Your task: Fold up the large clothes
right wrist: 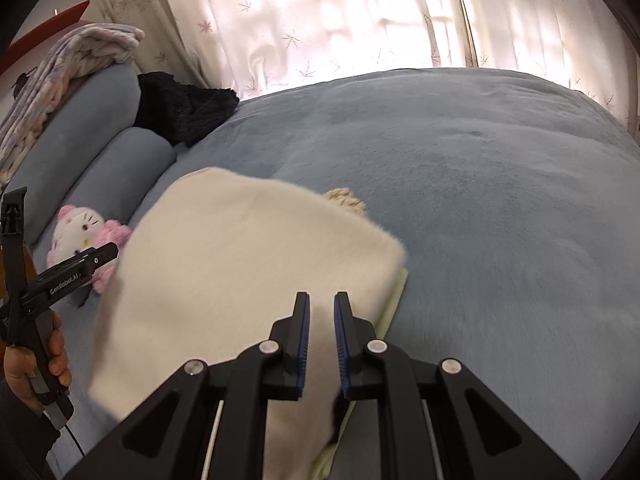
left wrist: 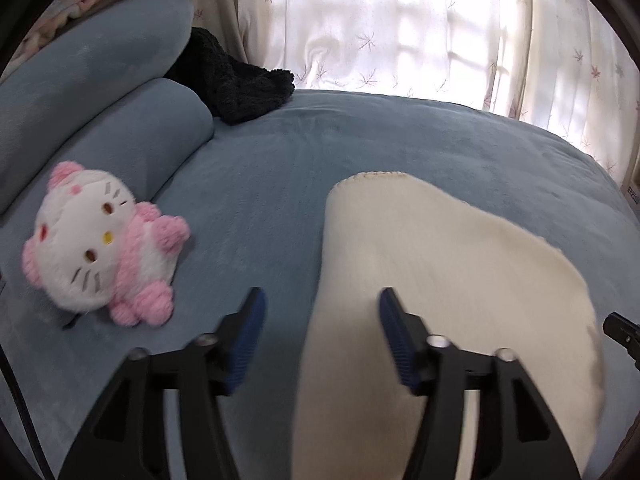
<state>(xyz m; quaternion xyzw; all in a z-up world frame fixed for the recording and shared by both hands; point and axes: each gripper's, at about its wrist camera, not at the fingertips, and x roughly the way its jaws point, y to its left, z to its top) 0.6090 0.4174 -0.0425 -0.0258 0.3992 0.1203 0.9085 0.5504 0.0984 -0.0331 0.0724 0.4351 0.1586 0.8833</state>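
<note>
The only lettering that reads clearly is "GenRobot.AI", in pale letters along the side of the left claw (right wrist: 105, 255), as seen from the right wrist camera; that claw is held out over the left edge of the bed (right wrist: 500, 200). An upright black part of the same device (right wrist: 12, 216) bears a raised arrow-like sign pointing up, with no legible words beside it. In the left wrist view, a box (left wrist: 632, 194) at the far right edge, beyond the bed's right side, carries dark printed characters, too small and blurred to make out.
</note>
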